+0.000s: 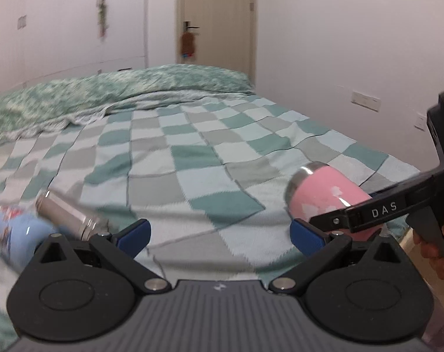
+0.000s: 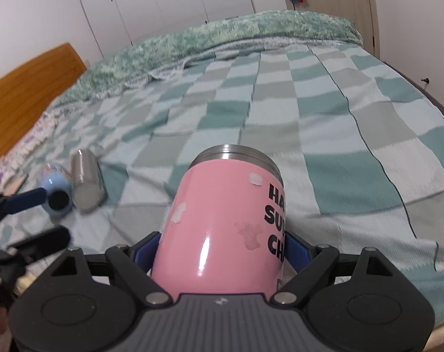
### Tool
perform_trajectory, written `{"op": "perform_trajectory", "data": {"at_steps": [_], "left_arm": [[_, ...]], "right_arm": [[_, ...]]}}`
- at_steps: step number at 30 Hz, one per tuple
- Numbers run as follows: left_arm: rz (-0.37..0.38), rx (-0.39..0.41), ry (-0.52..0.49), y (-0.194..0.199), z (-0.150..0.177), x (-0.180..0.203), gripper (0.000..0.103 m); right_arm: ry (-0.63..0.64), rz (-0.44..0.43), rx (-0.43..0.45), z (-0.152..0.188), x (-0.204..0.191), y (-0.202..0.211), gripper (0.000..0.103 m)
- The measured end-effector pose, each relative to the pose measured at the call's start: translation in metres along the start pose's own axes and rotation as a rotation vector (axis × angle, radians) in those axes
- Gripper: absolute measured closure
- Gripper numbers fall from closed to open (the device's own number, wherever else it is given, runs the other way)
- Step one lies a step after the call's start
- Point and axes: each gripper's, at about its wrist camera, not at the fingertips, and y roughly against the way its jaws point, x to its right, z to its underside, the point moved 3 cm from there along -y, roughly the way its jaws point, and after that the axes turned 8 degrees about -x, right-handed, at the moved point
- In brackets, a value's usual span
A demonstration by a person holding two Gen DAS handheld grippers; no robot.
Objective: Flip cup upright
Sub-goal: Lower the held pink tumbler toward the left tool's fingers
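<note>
Right tool (image 2: pixel 222 252) pinches the pink cup (image 2: pixel 222 220); left tool (image 1: pixel 220 236) spread, beside blue cup (image 1: pixel 16 234) and steel cup (image 1: pixel 69 214).

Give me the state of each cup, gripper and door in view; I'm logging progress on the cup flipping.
pink cup: clamped in the right gripper, tilted, steel end pointing away.
right gripper: shut on the pink cup.
left gripper: open, empty.
blue cup: on its side on the blanket, dark opening facing the right camera.
steel cup: on its side, beside the blue cup.
door: closed.
</note>
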Motion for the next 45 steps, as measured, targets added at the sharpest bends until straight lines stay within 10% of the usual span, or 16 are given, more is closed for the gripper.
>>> {"op": "perform_trajectory", "data": {"at_steps": [29,32,45], "left_arm": [[-0.113,0.003,0.112,0.034,0.041,0.003,0.000],[-0.117,0.003,0.108,0.039,0.038,0.007,0.000],[-0.012,-0.081,0.122,0.008,-0.006,0.067,0.000]], "right_arm": [[0.117,0.060,0.009,0.016,-0.016,-0.016,0.015],[0.107,0.047,0.081,0.015,-0.011,0.003,0.000],[0.134,0.057,0.315,0.023,0.064,0.078,0.000]]}}
